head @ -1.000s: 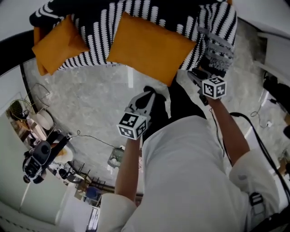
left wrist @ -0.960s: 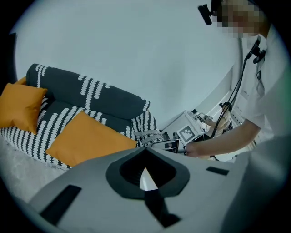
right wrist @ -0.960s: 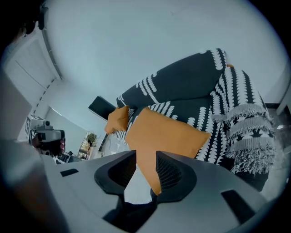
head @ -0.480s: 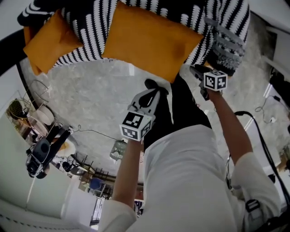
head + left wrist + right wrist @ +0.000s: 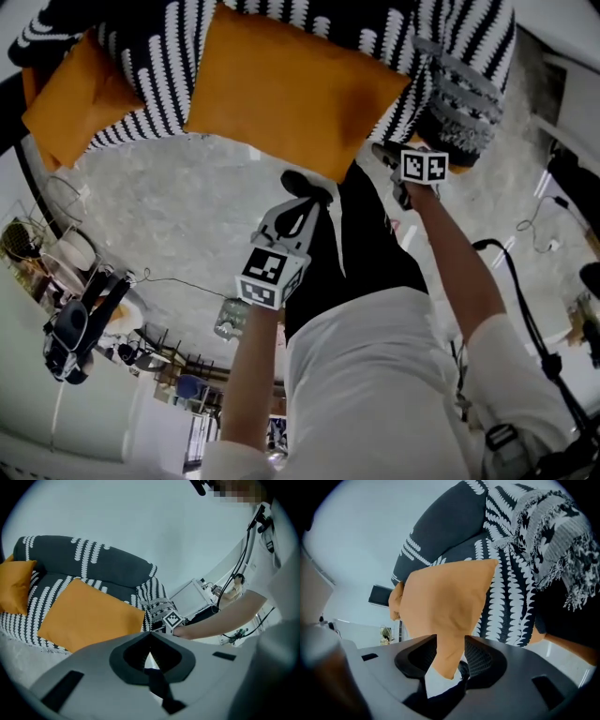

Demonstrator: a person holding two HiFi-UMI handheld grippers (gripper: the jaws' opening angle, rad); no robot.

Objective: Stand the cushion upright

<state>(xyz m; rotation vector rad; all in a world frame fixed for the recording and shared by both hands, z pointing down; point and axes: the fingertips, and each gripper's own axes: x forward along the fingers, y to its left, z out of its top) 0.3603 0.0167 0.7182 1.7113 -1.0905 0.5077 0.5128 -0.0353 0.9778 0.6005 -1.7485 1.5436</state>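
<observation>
1. The cushion [image 5: 291, 94] lies flat on the seat of the sofa [image 5: 155, 75], and one corner hangs over the sofa's front edge. It does not lean on the sofa's back yet, so I judge that standing it up has barely begun.
2. The right tongs [image 5: 450, 639] sit at the sofa's front edge with that overhanging corner between the jaws. The jaws have just been opening and now stand about half apart. The fabric fills the gap but does not look pinched, so they may be widening for a deeper bite.
3. The left tongs [image 5: 149, 634] are closed on nothing and held off the sofa's front, probably waiting to steady the cushion.
4. A second cushion [image 5: 70, 108] sits at the sofa's end on the person's left.
5. A fringed blanket [image 5: 459, 94] drapes over the sofa's other end.
</observation>
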